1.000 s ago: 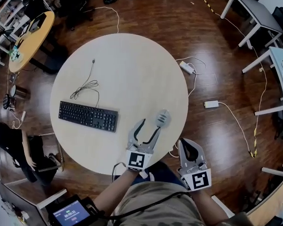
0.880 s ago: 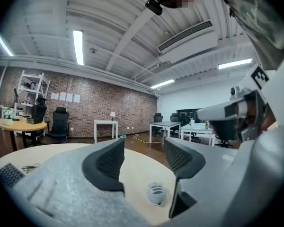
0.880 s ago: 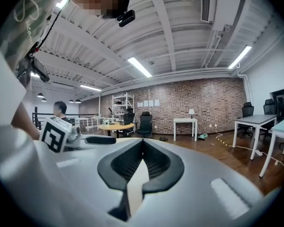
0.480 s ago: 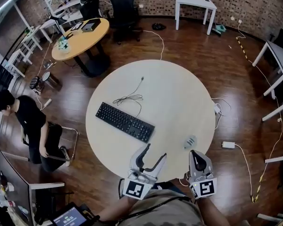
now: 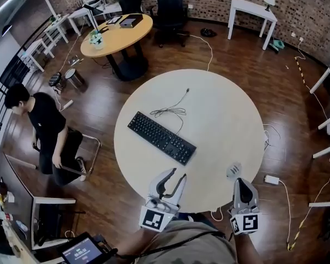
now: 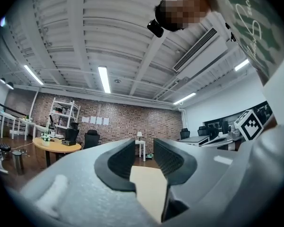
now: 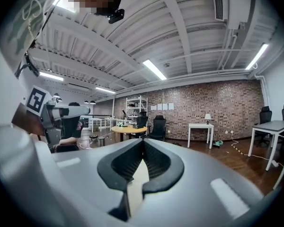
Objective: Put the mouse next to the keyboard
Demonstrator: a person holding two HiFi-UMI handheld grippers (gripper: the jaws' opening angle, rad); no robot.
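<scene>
Mouse (image 5: 234, 170) lies near the rim of the round bench (image 5: 220, 109) at about four o'clock in the head view, well apart from the keyboard (image 5: 161, 138) at its ten o'clock. Left tongs (image 5: 173, 179) hang at the bench's six o'clock; right tongs (image 5: 241, 183) are just beside the mouse.

Left gripper view: jaws apart, having just been closing, with nothing between them.

Right gripper view: jaws together, empty.

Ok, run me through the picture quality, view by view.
Head view: strong fisheye, the floor bends around the round table, evenly lit. Left gripper view: black corners, ceiling strip light glares. Right gripper view: black corners too, near tongs soft, brick wall sharper.
</scene>
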